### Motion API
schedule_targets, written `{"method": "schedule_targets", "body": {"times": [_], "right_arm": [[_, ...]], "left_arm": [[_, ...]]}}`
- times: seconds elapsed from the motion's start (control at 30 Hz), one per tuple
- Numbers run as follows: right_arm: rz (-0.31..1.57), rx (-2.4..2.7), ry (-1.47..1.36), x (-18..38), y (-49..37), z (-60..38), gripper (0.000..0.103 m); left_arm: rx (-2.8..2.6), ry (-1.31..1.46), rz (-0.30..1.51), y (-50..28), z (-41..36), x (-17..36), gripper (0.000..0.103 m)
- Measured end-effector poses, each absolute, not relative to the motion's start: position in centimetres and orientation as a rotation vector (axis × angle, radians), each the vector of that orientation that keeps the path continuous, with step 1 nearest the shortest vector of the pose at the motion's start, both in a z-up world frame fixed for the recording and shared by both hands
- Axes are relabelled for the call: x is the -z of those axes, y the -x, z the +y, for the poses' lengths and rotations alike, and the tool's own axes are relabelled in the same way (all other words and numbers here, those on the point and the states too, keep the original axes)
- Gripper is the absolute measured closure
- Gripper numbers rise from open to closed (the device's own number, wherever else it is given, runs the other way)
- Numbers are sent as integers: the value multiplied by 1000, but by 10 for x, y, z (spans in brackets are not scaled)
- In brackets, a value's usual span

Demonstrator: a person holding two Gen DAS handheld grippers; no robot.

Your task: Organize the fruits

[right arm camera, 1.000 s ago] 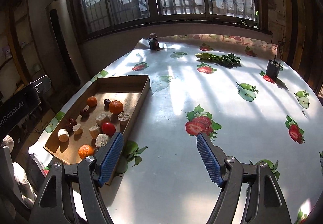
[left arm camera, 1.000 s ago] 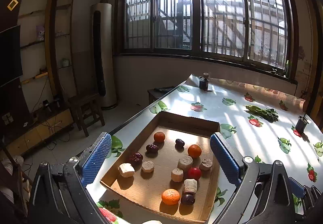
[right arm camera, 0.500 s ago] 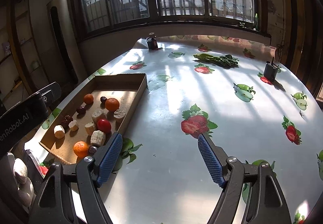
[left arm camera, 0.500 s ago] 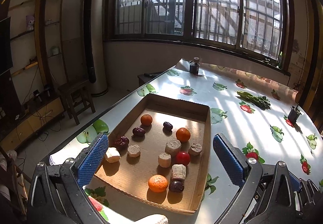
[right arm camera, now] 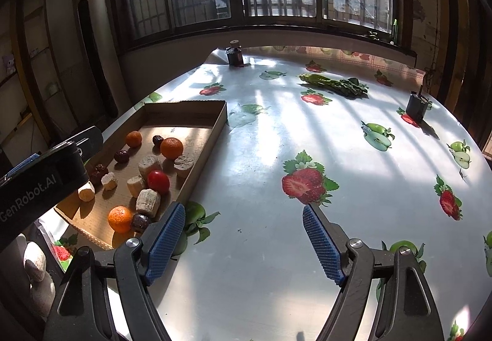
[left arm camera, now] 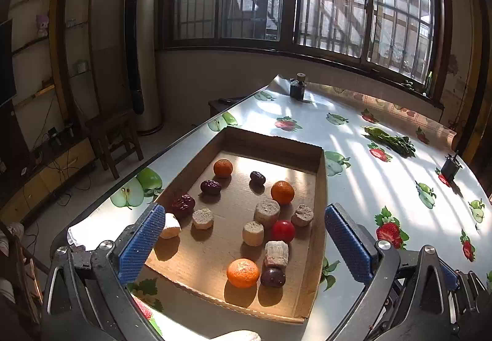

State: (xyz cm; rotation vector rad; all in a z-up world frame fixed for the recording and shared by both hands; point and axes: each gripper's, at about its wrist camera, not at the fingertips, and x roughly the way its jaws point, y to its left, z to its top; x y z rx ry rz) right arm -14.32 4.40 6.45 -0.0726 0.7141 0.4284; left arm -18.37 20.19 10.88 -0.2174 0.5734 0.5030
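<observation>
A: Where does the fruit lie?

B: All of it sits in the shallow cardboard tray [left arm camera: 319, 193] at the table [right arm camera: 276, 131] edge. Three oranges [left arm camera: 243, 272], a red tomato [left arm camera: 283, 230], dark dates [left arm camera: 211, 187] and pale cut chunks [left arm camera: 266, 211] lie mixed and scattered across its floor, not grouped by kind. Whether that is a mix awaiting sorting or a finished gathering into the tray, I can't settle.

A: And the grippers?

B: The left gripper [left arm camera: 243, 244] hangs over the tray's near end, fingers spread wide and holding nothing; I judge it is placed there to reach the near fruit. The right gripper [right arm camera: 244, 244] is beside the tray, to its right over bare tablecloth, fingers likewise released and empty.

A: Anything else?

B: Beyond the tray, leafy greens [right arm camera: 335, 83] and two small dark holders [right arm camera: 415, 107] stand well apart.
</observation>
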Motion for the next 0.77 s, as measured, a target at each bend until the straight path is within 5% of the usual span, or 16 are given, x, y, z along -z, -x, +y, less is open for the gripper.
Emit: {"method": "schedule_targets", "body": {"times": [0.77], "right_arm": [[736,-449,139,-56,147,68,18]], "left_arm": [[-513,264,618,183,218,-95,0]]}}
